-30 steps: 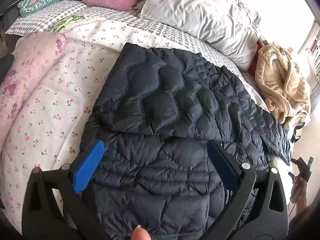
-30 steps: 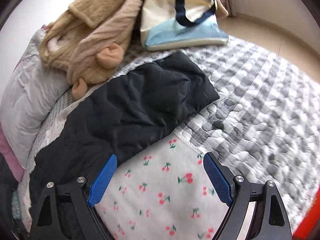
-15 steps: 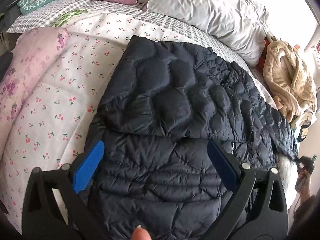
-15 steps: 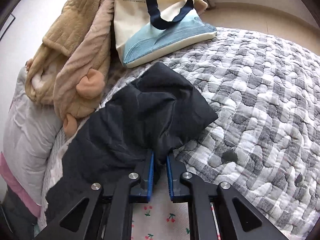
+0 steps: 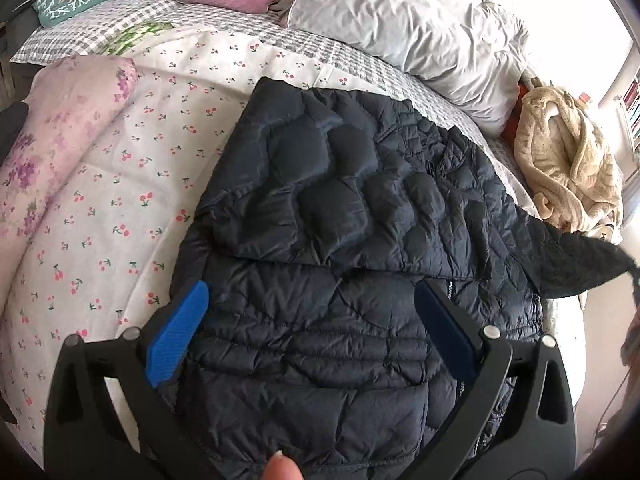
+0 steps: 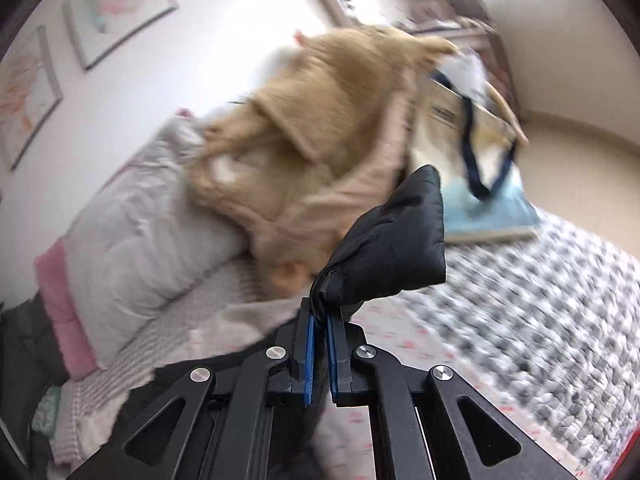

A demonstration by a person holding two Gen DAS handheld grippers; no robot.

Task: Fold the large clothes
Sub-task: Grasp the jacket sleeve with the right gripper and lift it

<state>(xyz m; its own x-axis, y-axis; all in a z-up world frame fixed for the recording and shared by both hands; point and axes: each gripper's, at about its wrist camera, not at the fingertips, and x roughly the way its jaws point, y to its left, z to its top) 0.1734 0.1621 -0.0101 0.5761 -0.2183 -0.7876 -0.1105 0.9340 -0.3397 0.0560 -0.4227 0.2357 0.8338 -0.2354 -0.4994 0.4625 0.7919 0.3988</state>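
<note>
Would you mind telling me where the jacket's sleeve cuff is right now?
In the right wrist view the sleeve cuff is pinched in the right gripper, lifted off the bed in front of the tan fleece robe.

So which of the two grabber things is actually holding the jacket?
The right gripper: its blue pads are shut on the dark jacket's sleeve, lifted off the bed. The left gripper hangs wide open above the jacket body.

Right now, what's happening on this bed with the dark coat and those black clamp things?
A person is folding a dark navy quilted puffer jacket spread on the cherry-print bedspread. The right gripper is shut on the jacket's sleeve end and holds it up off the bed. The left gripper hovers open over the jacket's body, gripping nothing.
</note>
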